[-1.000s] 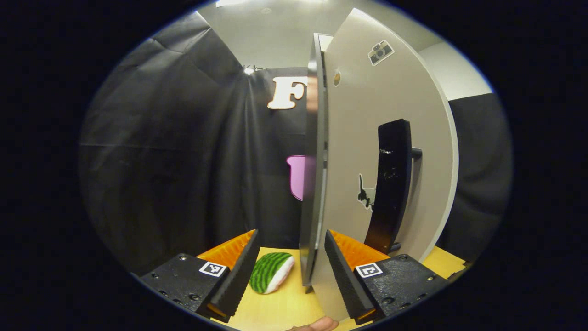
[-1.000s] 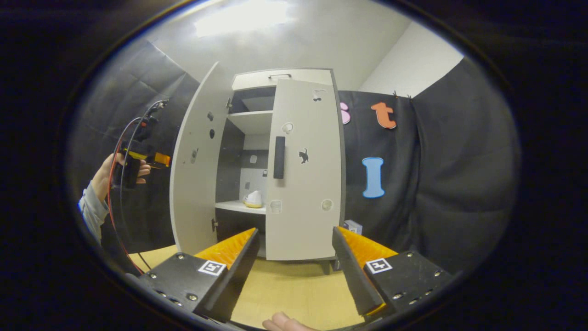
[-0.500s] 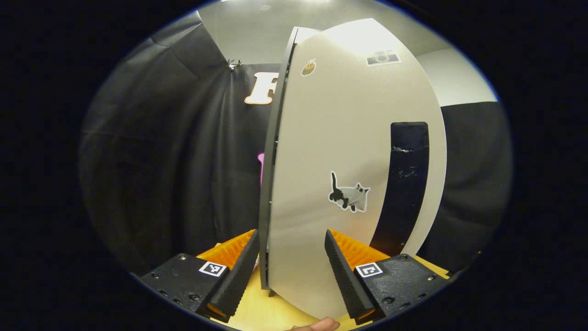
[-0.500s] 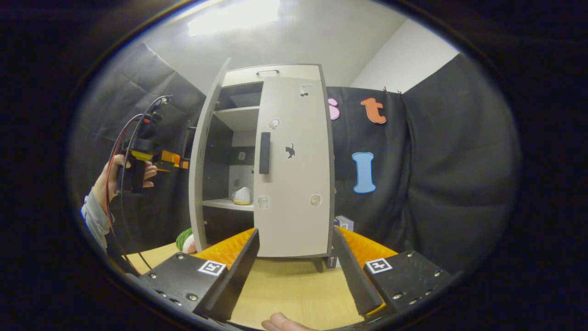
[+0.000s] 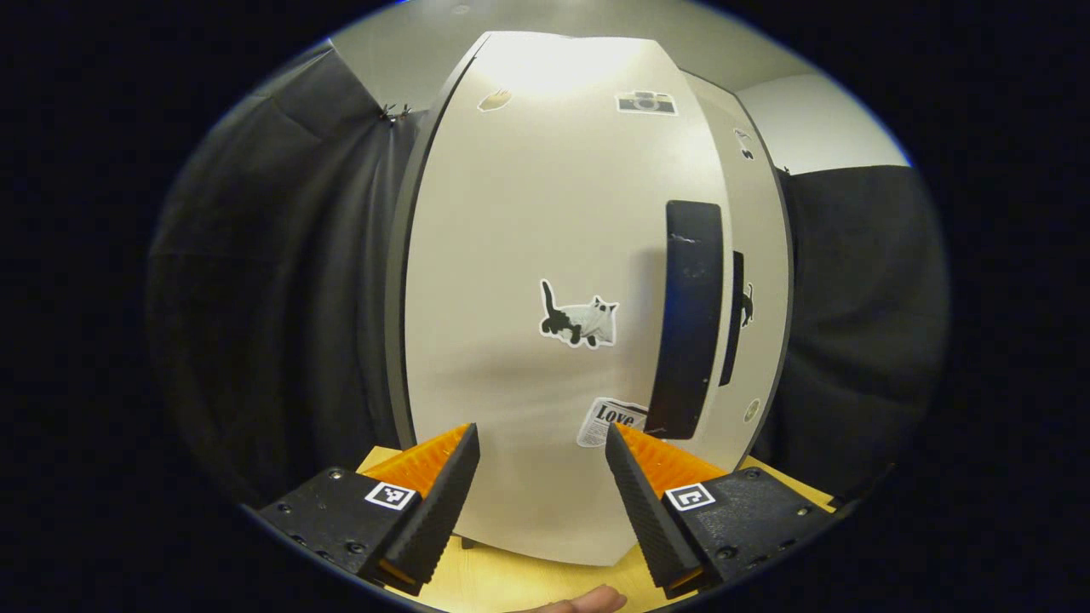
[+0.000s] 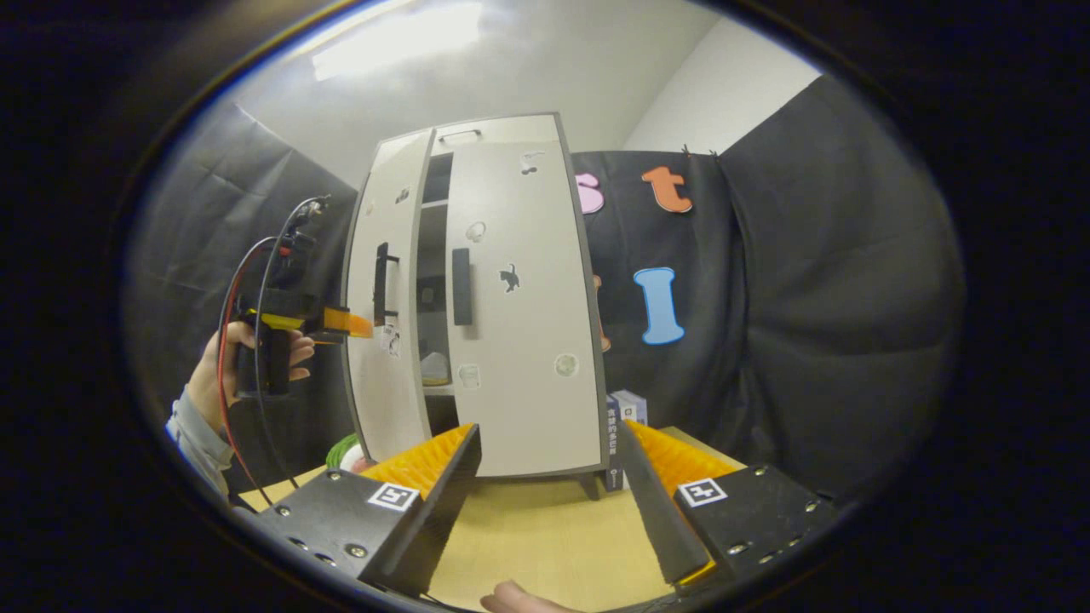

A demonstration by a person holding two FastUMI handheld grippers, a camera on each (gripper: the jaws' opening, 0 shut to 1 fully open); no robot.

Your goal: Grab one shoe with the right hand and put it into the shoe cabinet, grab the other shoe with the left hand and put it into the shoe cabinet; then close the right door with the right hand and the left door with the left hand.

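Note:
The pale shoe cabinet (image 6: 494,136) stands on the wooden table (image 6: 545,545). Its right door (image 6: 519,340), with a black handle (image 6: 461,286), lies flat against the front. The left door (image 6: 383,340) stands slightly ajar, and through the narrow gap a light shoe (image 6: 436,368) rests on a shelf. In the left gripper view the left door (image 5: 528,255) with its cat sticker and black handle (image 5: 688,319) is very close. My left gripper (image 5: 541,502) is open right at the door face; a hand holds the left gripper (image 6: 358,323) against it. Back from the cabinet, my right gripper (image 6: 549,494) is open and holds nothing.
A green striped watermelon-like thing (image 6: 345,447) lies on the table left of the cabinet's foot. A small box (image 6: 626,409) stands by the cabinet's right side. Black cloth walls close in behind and on both sides. Red and black cables (image 6: 234,281) hang from the left gripper.
The left door has swung from wide open to nearly shut, with my left gripper following its outer face. The right gripper view has drifted, leaving the cabinet further left.

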